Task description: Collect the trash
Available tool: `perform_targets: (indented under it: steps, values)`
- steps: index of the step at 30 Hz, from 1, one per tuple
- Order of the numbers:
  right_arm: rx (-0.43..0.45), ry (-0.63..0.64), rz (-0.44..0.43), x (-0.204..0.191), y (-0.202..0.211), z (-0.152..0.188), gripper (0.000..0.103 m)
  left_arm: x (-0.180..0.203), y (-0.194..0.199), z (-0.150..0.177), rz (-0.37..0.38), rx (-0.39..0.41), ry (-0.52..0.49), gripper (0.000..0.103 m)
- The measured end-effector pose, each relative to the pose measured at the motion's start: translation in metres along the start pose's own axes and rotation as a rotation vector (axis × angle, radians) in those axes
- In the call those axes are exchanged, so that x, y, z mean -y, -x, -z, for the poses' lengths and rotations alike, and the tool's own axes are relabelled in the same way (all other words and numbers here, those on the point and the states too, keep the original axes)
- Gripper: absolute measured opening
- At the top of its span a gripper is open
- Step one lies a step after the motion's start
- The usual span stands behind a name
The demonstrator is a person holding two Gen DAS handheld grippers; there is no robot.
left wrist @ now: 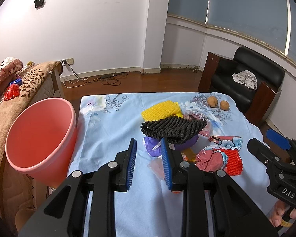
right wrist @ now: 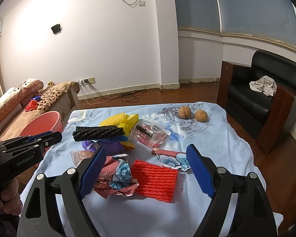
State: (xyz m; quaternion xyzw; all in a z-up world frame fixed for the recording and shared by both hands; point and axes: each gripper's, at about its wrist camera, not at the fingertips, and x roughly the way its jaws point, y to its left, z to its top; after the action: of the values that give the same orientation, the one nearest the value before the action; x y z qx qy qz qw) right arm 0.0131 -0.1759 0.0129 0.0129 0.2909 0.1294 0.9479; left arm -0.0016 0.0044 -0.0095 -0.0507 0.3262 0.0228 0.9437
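Observation:
Trash lies in a heap on the light blue floral cloth (left wrist: 112, 128): a black foam net (left wrist: 173, 126) on top of a yellow one (left wrist: 161, 108), a purple piece (left wrist: 154, 148), a crumpled pink wrapper (right wrist: 116, 177), a red foam net (right wrist: 155, 179) and a clear wrapper (right wrist: 150, 134). My left gripper (left wrist: 148, 141) is open just short of the purple piece, with nothing between its pads. My right gripper (right wrist: 146, 148) stands wide open above the crumpled wrapper and the red net, touching neither. A pink bucket (left wrist: 39, 130) stands off the table's left edge.
Two walnuts (right wrist: 185, 111) (right wrist: 201, 115) sit near the table's far right corner. A bed with a brown leaf-patterned cover (left wrist: 29, 83) runs along the left behind the bucket. A black armchair (left wrist: 244, 83) stands at the far right. Cables lie on the wooden floor (left wrist: 110, 79).

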Motion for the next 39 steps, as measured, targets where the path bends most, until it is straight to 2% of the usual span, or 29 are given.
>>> perform_targets:
  steps: [16,22,29,31,33,39]
  values:
    - [-0.011,-0.008,-0.012,0.004,0.0,0.003,0.076,-0.011,0.003,-0.004,0.051,-0.009,0.039,0.026]
    - [-0.013,-0.022,-0.017,0.009,-0.002,0.003,0.076,-0.024,0.001,-0.009,0.155,-0.062,0.128,0.026]
    - [-0.014,-0.037,-0.025,0.014,-0.002,0.003,0.076,-0.024,-0.008,-0.021,0.176,-0.121,0.172,0.026]
    - [-0.014,-0.04,-0.027,0.016,-0.002,0.004,0.076,-0.023,-0.014,-0.022,0.183,-0.145,0.189,0.028]
    - [-0.015,-0.042,-0.027,0.017,-0.003,0.003,0.076,-0.024,-0.018,-0.024,0.198,-0.163,0.215,0.039]
    - [-0.016,-0.058,-0.027,0.025,-0.006,0.003,0.076,-0.034,-0.026,-0.038,0.229,-0.179,0.306,0.051]
